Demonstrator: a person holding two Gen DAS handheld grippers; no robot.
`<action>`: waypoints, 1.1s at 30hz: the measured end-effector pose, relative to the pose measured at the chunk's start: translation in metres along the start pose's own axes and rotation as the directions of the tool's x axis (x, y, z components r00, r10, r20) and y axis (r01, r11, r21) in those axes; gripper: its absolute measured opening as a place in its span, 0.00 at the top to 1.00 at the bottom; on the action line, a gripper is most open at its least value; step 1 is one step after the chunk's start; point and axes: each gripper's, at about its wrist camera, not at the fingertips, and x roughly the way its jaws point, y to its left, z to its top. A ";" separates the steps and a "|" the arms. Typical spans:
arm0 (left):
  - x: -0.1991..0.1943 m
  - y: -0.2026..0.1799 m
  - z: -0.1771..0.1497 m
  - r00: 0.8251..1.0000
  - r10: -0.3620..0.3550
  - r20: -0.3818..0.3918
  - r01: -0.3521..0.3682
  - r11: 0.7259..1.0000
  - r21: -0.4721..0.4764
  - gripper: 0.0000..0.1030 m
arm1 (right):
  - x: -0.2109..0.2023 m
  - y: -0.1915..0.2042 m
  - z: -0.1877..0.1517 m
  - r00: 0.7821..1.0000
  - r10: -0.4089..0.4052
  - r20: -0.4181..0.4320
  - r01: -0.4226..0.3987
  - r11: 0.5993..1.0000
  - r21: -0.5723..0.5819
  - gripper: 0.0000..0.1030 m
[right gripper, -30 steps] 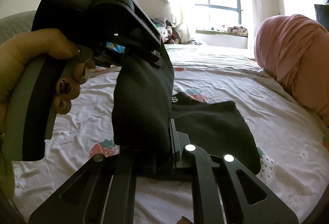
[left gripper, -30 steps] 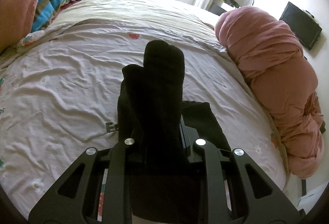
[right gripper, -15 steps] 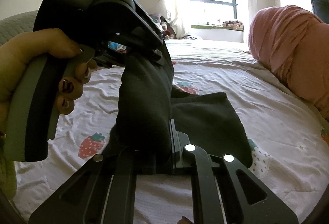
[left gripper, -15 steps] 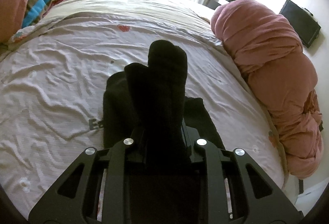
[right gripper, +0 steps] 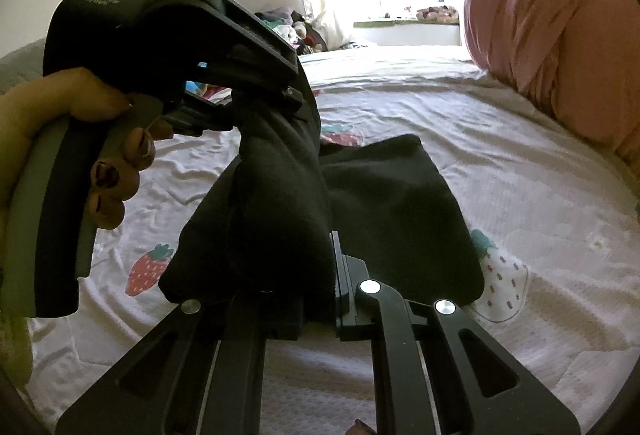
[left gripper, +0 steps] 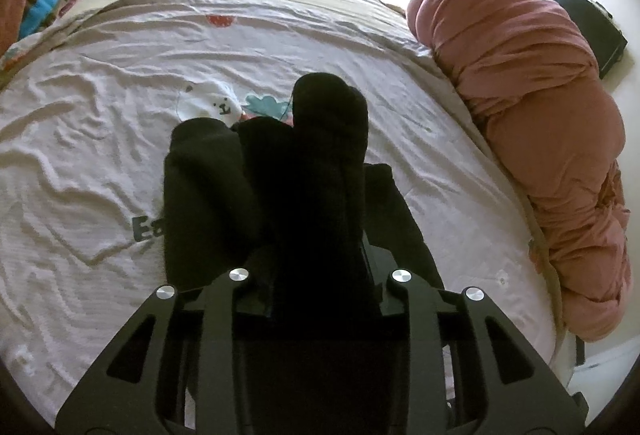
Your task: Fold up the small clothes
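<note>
Sunlit bedroom, one bed (left gripper: 120, 139) under a white strawberry-print sheet, printed letters "Ea" half hidden. One black garment (right gripper: 392, 203) lies partly on the sheet, its lifted folds bunched between my two claws. My left claw (left gripper: 320, 267) has just been easing wider with cloth between its jaws; whether it grips, I cannot tell. My right claw (right gripper: 316, 299) is clamped narrow on the cloth. One pink bundle (left gripper: 540, 123) sits at the bed's edge.
</note>
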 end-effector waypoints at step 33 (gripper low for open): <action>-0.012 0.061 -0.051 0.997 -0.040 0.069 0.049 0.989 -0.141 0.32 | 0.044 -0.076 -0.024 0.962 0.261 -0.078 -0.200 0.871 0.448 0.81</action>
